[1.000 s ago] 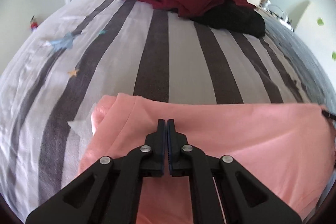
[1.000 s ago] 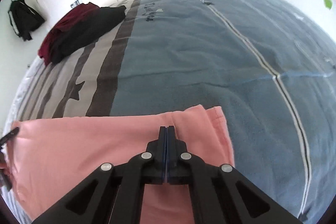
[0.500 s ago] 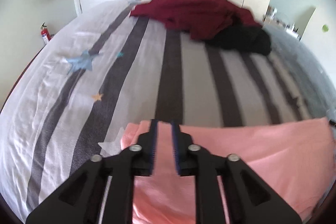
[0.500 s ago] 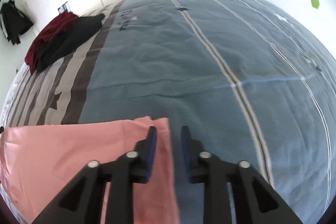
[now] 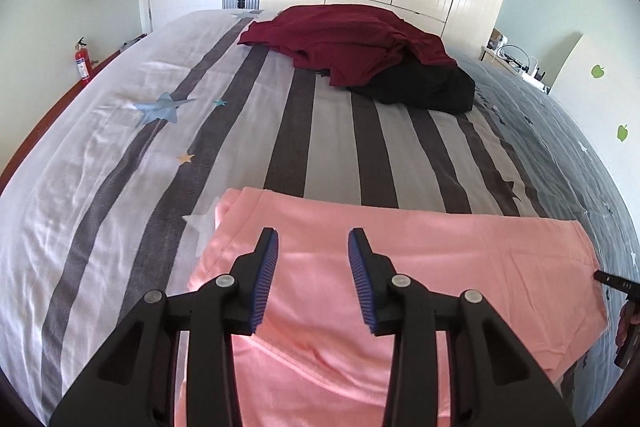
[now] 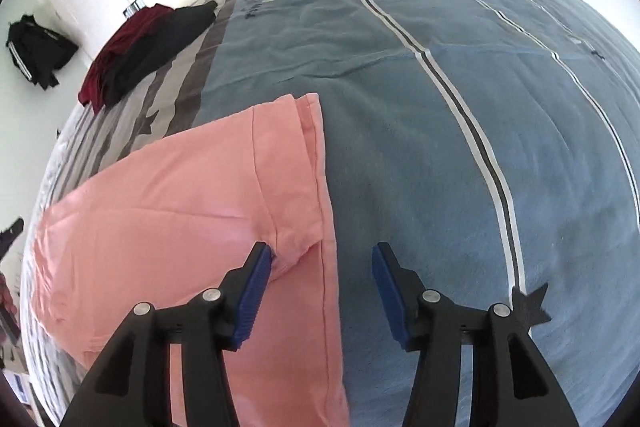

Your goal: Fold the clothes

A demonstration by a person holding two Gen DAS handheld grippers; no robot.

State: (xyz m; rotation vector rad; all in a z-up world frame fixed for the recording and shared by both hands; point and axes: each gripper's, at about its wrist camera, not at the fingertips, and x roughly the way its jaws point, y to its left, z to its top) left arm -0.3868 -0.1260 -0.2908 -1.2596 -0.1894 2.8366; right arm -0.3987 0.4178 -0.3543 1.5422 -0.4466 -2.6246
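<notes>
Blue-padded tongs are standing parted at both ends of the pink garment point(image 5: 440, 267), which is lying folded across the near edge of the bed point(image 5: 100, 167). The left gripper point(image 5: 313, 241) is hanging over the garment's left part, jaws just opened to a narrow gap, nothing pinched between them. The right gripper point(image 6: 322, 259) is hovering at the garment's right edge, jaws just opened somewhat wider; its left pad is sitting at a small pucker in the cloth, and I cannot tell whether it is touching. The hem is lying between the jaws, ungripped.

Further back, the striped cover is giving way to a blue blanket point(image 6: 420, 107), and a maroon garment point(image 5: 344, 39) is sprawling over a black garment point(image 5: 424, 87) near the far end, unfolded.

Trouble from here, I am guessing, would be that pad catching the pucker as the hand moves off, dragging the edge and spoiling the fold. Layers at the left end are looking loosely stacked and could slide apart if nudged.
</notes>
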